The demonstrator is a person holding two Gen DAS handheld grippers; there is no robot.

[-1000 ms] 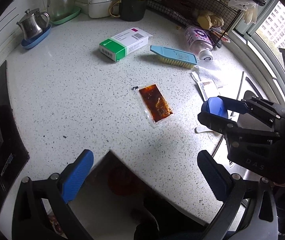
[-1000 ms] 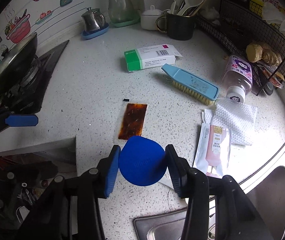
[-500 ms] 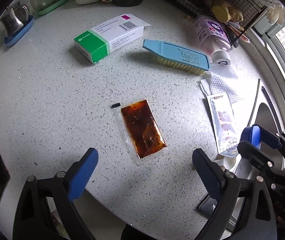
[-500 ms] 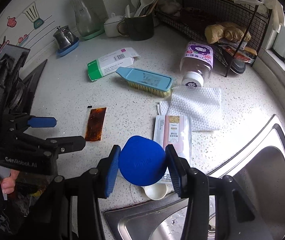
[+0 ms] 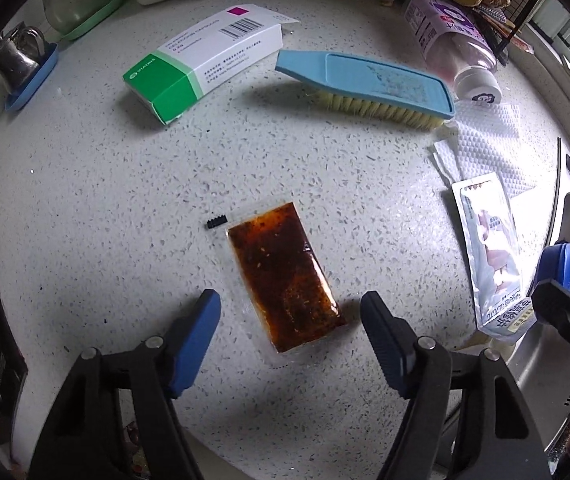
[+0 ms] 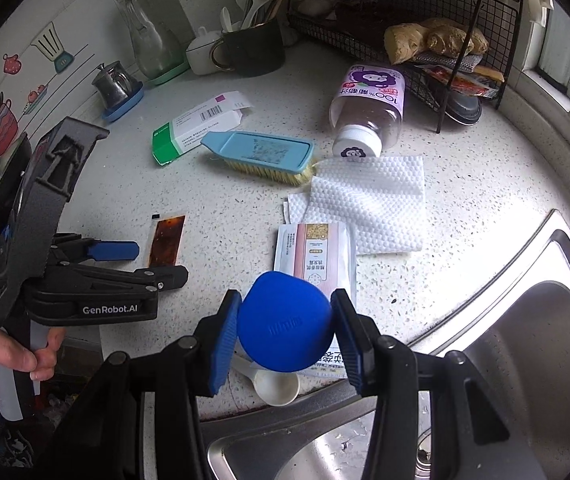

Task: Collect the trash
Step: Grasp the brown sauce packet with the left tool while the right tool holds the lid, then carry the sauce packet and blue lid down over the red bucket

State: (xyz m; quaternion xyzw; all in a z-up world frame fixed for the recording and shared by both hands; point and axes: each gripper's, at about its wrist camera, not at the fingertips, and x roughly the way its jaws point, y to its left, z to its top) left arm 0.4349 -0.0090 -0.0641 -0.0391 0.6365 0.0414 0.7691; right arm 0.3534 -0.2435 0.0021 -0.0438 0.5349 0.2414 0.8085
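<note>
A clear sachet of dark red-brown sauce (image 5: 287,270) lies flat on the speckled white counter (image 5: 85,200). My left gripper (image 5: 291,320) is open, its jaws on either side of the sachet's near end, low over the counter. The sachet also shows in the right wrist view (image 6: 168,238), with the left gripper (image 6: 125,260) beside it. My right gripper (image 6: 285,332) is shut on a round blue lid (image 6: 285,330), held above a pink-and-white packet (image 6: 317,252) near the sink edge. The packet (image 5: 489,256) also shows in the left wrist view.
A green-and-white medicine box (image 5: 201,60), a blue scrub brush (image 5: 365,80), a lying purple-label bottle (image 6: 369,112) and a white cloth (image 6: 369,204) lie further back. A white scoop (image 6: 277,386) lies by the steel sink (image 6: 505,360). A wire rack (image 6: 405,20) stands behind. A small black bit (image 5: 216,222) lies by the sachet.
My left gripper has moved forward and down over the counter until its jaws straddle the sauce sachet. My right gripper, still holding the blue lid, has shifted right toward the sink.
</note>
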